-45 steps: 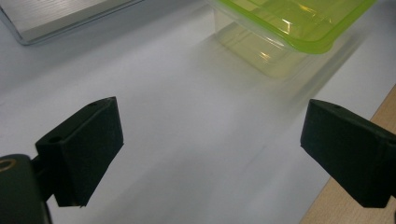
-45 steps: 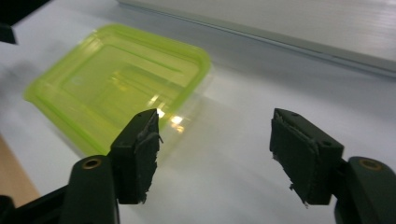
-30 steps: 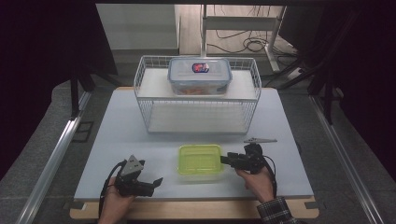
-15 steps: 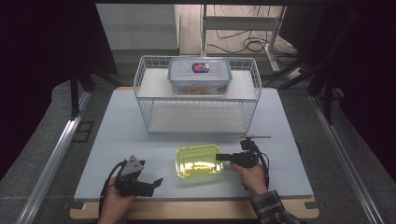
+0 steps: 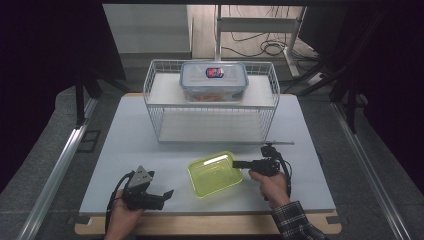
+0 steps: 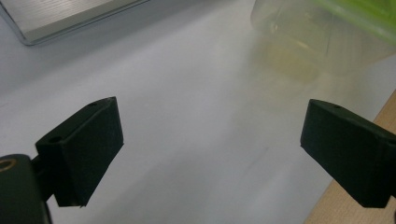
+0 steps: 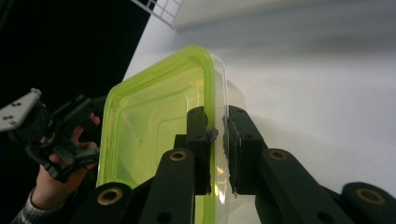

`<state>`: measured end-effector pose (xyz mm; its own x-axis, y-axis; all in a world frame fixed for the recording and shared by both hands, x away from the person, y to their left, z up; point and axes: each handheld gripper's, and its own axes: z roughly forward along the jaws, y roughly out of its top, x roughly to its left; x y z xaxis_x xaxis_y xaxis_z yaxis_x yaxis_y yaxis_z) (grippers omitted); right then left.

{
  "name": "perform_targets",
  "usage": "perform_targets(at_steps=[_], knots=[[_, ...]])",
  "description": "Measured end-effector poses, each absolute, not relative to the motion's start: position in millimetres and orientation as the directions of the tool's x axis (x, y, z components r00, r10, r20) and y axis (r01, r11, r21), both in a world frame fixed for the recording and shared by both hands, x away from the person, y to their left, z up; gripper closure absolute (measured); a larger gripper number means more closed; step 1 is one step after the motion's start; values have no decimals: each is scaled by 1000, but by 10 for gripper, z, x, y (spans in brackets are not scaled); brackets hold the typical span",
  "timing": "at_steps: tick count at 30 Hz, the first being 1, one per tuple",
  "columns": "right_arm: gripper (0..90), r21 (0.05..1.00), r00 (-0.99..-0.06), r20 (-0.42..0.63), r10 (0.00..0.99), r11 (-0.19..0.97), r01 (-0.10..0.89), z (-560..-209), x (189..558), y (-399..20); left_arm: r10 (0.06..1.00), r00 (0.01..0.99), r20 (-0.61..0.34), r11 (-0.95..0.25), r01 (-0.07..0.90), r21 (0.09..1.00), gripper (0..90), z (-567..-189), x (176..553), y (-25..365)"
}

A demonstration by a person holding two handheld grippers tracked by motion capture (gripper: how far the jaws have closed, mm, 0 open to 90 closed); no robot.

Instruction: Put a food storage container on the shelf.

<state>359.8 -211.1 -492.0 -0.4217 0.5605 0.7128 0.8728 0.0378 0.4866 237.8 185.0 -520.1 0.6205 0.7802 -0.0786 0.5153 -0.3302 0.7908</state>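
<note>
Clamped between the right gripper's [image 7: 217, 140] jaws, which have just been closing, the green container's [image 5: 214, 173] rim is judged ready for lifting, while the left gripper [image 6: 210, 154] is held agape, nothing between its jaws.

a clear container [image 5: 215, 174] with a lime-green rim sits tilted, open, on the white table's near side.

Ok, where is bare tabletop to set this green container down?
Bare table lies left of the green container, between the wire rack and the left tongs. Another strip lies right of the rack. It is crowded around the right tongs, shut on the container's rim.
</note>
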Motion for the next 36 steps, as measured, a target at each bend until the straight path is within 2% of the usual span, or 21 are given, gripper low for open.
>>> perform_targets(at_steps=[36], knots=[[803,598,-502,708,497,-42,801,-3935,3747,-2256,780,621,-74,-334,514,790,57,-5200,2382,1854]])
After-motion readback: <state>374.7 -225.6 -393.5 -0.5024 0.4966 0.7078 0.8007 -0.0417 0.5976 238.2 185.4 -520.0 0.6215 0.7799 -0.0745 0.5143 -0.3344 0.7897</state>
